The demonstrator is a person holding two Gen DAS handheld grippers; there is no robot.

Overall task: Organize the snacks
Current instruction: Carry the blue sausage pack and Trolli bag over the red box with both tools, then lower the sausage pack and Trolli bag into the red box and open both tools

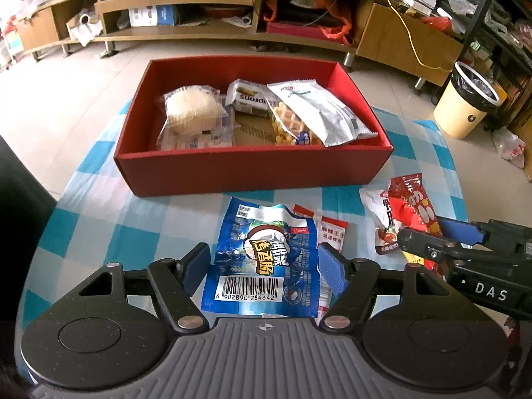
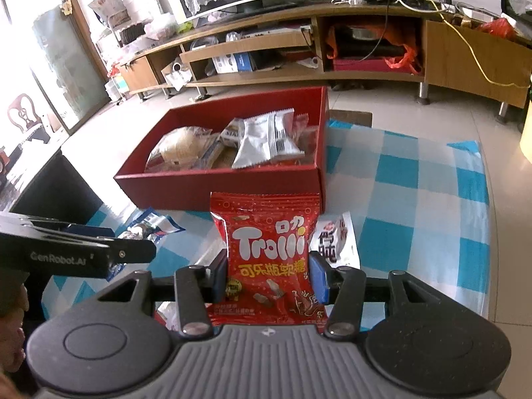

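Note:
A red box point(image 1: 252, 169) sits on the blue-checked cloth and holds several snacks: a round bun pack point(image 1: 191, 109), a waffle pack point(image 1: 319, 113) and others. My left gripper point(image 1: 264, 262) is open, its fingers either side of a blue snack packet point(image 1: 262, 262) lying on the cloth. My right gripper point(image 2: 269, 274) is shut on a red Trolli candy bag point(image 2: 269, 252), held upright in front of the box point(image 2: 219, 186). The bag also shows in the left wrist view point(image 1: 415, 206). A white and red packet point(image 2: 335, 242) lies behind it.
Small red and white sachets point(image 1: 327, 229) lie right of the blue packet. A wooden TV cabinet point(image 1: 232, 33) runs along the back. A yellow bin point(image 1: 465, 103) stands on the floor at right. The table edge curves at left.

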